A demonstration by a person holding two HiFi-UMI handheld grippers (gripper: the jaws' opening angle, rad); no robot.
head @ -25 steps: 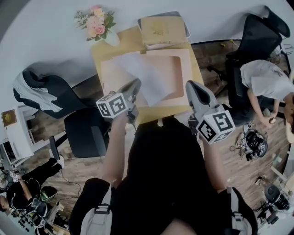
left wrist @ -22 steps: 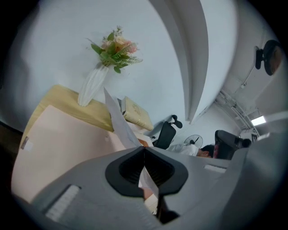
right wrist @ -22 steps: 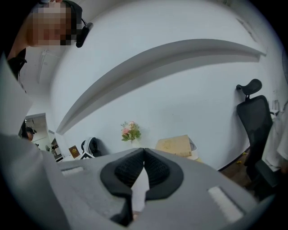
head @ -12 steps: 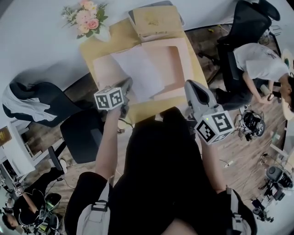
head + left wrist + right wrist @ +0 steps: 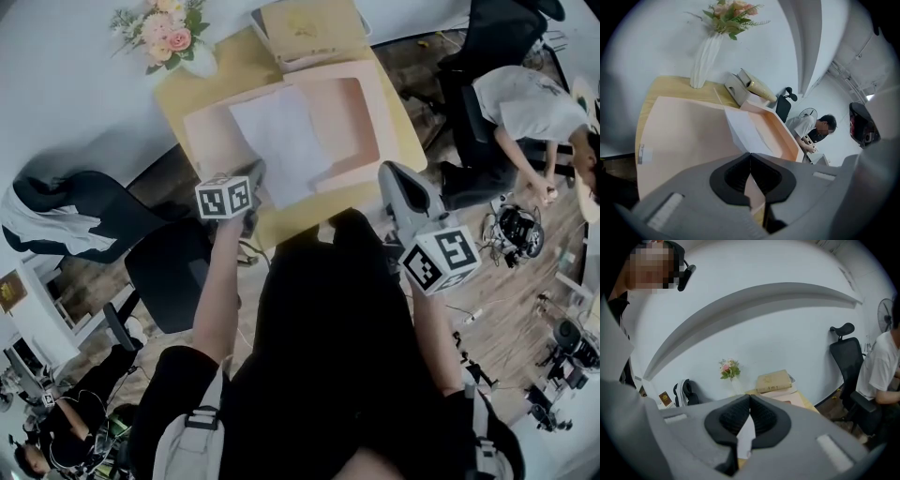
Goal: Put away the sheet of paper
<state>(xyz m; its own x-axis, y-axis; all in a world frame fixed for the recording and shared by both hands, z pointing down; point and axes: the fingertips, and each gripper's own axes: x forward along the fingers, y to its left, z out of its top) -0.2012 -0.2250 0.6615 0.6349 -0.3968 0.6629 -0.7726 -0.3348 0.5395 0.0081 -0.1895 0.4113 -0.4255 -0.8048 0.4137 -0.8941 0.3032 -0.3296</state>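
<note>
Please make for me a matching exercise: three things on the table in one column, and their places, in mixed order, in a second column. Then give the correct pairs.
Things:
1. white sheet of paper
2. white ribbed vase of pink flowers
3. tan flat book

Places:
A. far right corner of the yellow wooden table
B. over the open pink folder
C. far left corner of the table

Pairs: 1-B, 2-C, 3-A.

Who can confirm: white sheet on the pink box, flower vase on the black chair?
No: the flower vase stands on a corner of the wooden table, not a chair; the head view shows it. The white sheet does lie on the pink box.
</note>
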